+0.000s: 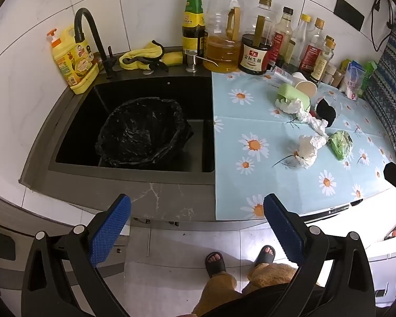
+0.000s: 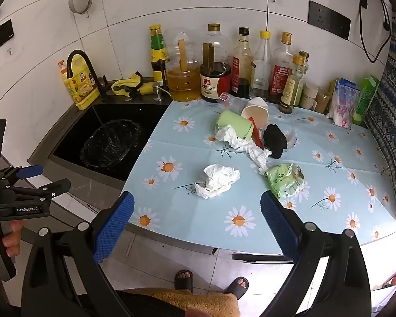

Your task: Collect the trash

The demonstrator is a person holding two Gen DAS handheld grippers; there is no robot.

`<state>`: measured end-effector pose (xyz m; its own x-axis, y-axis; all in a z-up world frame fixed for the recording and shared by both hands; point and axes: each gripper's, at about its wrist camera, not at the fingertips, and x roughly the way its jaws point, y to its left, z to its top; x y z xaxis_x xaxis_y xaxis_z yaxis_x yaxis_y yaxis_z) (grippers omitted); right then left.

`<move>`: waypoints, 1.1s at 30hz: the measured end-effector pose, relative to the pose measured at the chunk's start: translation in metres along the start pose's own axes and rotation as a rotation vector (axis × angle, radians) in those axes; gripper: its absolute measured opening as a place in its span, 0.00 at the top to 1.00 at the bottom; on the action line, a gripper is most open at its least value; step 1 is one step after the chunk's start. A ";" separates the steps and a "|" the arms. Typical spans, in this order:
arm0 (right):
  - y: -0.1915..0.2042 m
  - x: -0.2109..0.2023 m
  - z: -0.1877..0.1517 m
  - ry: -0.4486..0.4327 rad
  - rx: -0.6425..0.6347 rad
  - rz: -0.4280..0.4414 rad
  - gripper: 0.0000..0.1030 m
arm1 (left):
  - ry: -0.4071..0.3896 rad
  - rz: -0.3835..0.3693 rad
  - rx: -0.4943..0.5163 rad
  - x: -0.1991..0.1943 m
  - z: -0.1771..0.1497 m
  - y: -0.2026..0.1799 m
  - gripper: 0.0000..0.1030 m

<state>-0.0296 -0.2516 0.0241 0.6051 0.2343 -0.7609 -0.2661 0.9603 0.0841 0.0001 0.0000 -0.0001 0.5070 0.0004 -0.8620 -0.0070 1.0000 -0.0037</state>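
Observation:
Trash lies on the daisy-print counter cover (image 2: 198, 219): a crumpled white tissue (image 2: 219, 181) (image 1: 306, 151), a green wrapper (image 2: 286, 178) (image 1: 340, 144), more crumpled paper (image 2: 240, 142), a green container (image 2: 235, 124) (image 1: 294, 95), a paper cup (image 2: 256, 112) (image 1: 306, 87) and a black item (image 2: 276, 137) (image 1: 326, 112). A bin lined with a black bag (image 1: 142, 129) (image 2: 111, 142) sits in the sink. My left gripper (image 1: 196, 231) is open and empty, held off the counter's front edge. My right gripper (image 2: 196, 227) is open and empty, in front of the tissue.
Several oil and sauce bottles (image 2: 213, 68) line the tiled back wall. A yellow detergent bottle (image 1: 71, 58), black faucet (image 1: 89, 34) and yellow cloth (image 1: 145, 56) sit behind the sink (image 1: 66, 158). Packets (image 2: 351, 103) stand at the right. The person's feet (image 2: 211, 282) are below.

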 end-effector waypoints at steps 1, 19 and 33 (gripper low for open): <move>0.000 0.000 0.000 -0.003 0.000 0.000 0.07 | 0.000 -0.001 0.000 0.000 0.000 0.000 0.06; -0.003 -0.004 -0.005 -0.006 0.000 -0.004 0.07 | -0.001 -0.003 0.000 0.000 -0.003 -0.007 0.06; -0.002 -0.006 -0.006 -0.006 0.002 -0.002 0.07 | -0.001 -0.001 -0.003 0.000 -0.007 -0.014 0.06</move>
<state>-0.0373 -0.2561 0.0250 0.6103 0.2331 -0.7571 -0.2632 0.9611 0.0837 -0.0056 -0.0138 -0.0031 0.5078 -0.0009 -0.8615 -0.0088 0.9999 -0.0062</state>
